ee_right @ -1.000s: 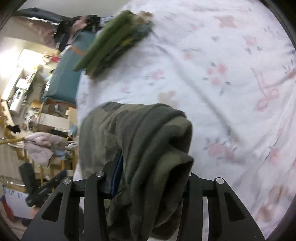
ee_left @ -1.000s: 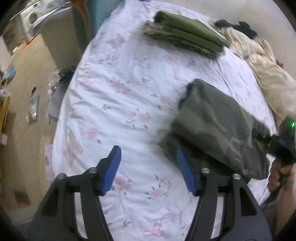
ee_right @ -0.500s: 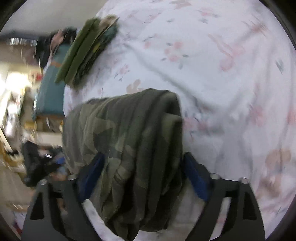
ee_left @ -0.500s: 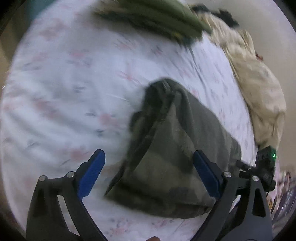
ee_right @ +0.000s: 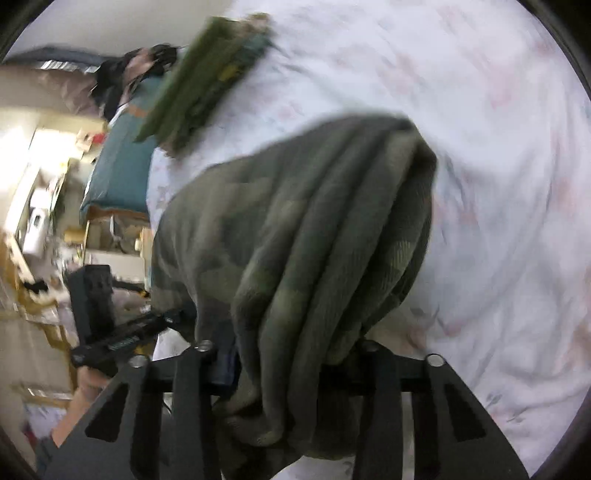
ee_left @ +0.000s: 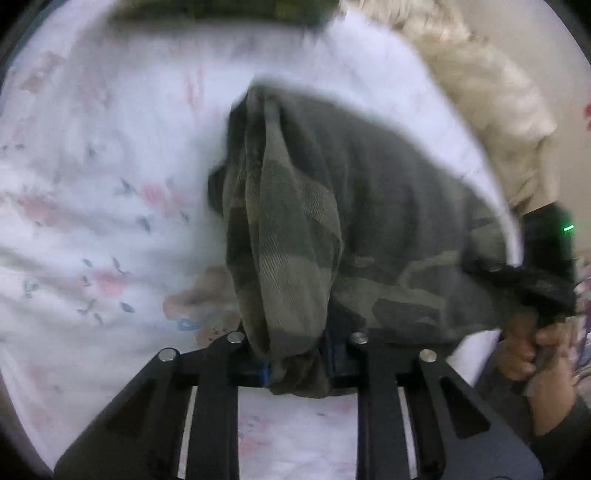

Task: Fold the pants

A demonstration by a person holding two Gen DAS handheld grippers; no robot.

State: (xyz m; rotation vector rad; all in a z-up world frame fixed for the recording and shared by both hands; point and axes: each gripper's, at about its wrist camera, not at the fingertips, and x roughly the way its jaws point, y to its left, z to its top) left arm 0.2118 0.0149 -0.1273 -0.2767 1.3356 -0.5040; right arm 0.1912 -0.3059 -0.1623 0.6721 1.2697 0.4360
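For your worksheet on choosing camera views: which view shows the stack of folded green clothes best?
The right wrist view: the stack of folded green clothes shows nearly whole, though blurred, on the floral sheet beyond the camouflage pants. The left wrist view catches only its blurred lower edge along the top of the frame.

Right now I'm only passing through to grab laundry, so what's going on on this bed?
A person is folding camouflage pants on a floral bedsheet, one hand-held gripper in each hand. The left hand-held gripper is closing on one bunched end of the pants, and the right hand-held gripper is closing on the other end. A stack of folded green clothes lies farther up the bed.
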